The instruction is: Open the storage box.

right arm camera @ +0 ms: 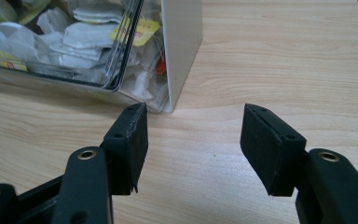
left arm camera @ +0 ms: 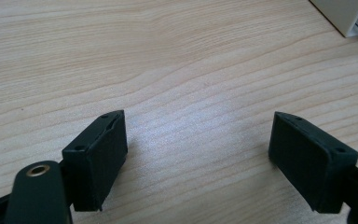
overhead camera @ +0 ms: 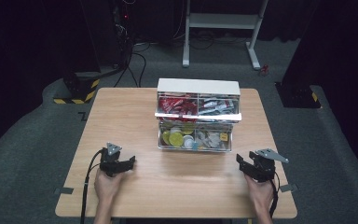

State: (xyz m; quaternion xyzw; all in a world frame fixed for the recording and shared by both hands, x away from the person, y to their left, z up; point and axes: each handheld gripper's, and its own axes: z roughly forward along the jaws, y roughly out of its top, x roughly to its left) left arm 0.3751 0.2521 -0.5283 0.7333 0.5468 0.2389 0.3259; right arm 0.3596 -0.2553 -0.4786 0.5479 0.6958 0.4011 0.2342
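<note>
A white two-tier drawer box (overhead camera: pixel 198 116) stood at the far middle of the wooden table (overhead camera: pixel 121 116); nearer than it, the left gripper (overhead camera: pixel 129 164) and right gripper (overhead camera: pixel 240 162) flanked it, jaws wide apart, holding nothing

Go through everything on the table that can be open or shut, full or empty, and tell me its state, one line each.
Left gripper: open, fingers apart over bare wood, holding nothing.
Right gripper: open, holding nothing, facing the organizer's corner.
Drawer organizer: upright at the table's far middle.
Upper drawer: pulled partly out, holding red and white packets.
Lower drawer: pulled out, holding green and yellow capsules at left, tea bags at right.
</note>
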